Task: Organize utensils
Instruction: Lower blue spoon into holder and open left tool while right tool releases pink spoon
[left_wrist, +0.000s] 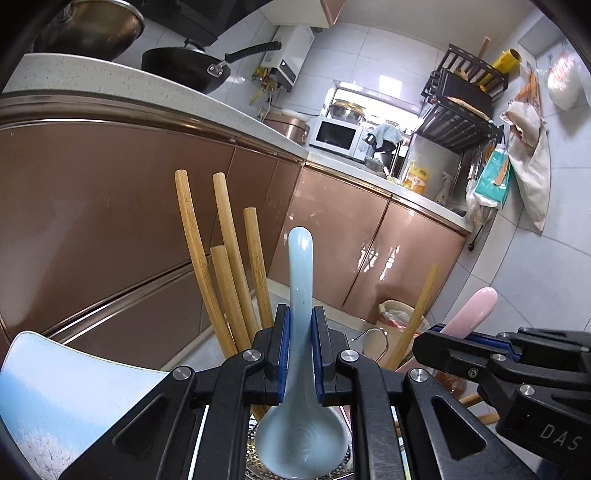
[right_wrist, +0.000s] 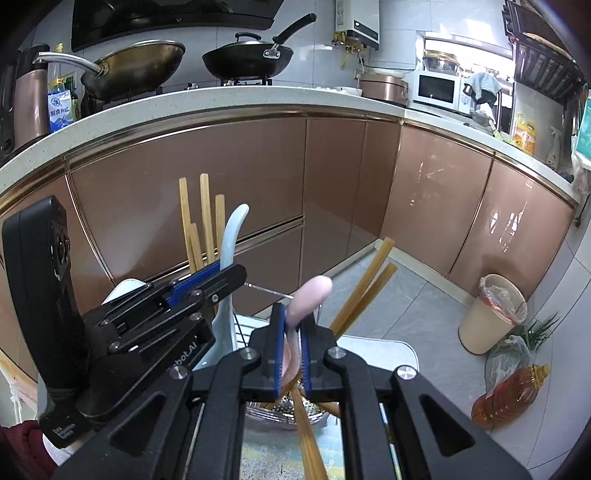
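My left gripper (left_wrist: 300, 354) is shut on the handle of a pale blue ceramic spoon (left_wrist: 301, 369), handle up, bowl low over a metal mesh holder (left_wrist: 295, 469). Several bamboo chopsticks (left_wrist: 225, 258) stand just left of it. My right gripper (right_wrist: 293, 350) is shut on a pink ceramic spoon (right_wrist: 308, 295), held upright over the mesh holder (right_wrist: 284, 410). A pair of chopsticks (right_wrist: 365, 288) leans out to its right. The left gripper (right_wrist: 199, 284) with the blue spoon (right_wrist: 231, 240) shows at the left of the right wrist view; the right gripper (left_wrist: 480, 343) and pink spoon (left_wrist: 472, 310) show at the right of the left wrist view.
A white stool seat with a blue pattern (left_wrist: 55, 398) carries the holder. Brown cabinet doors (right_wrist: 221, 177) under a white counter stand behind. A bin with a bag (right_wrist: 491, 314), an oil bottle (right_wrist: 509, 391) and greens sit on the tiled floor to the right.
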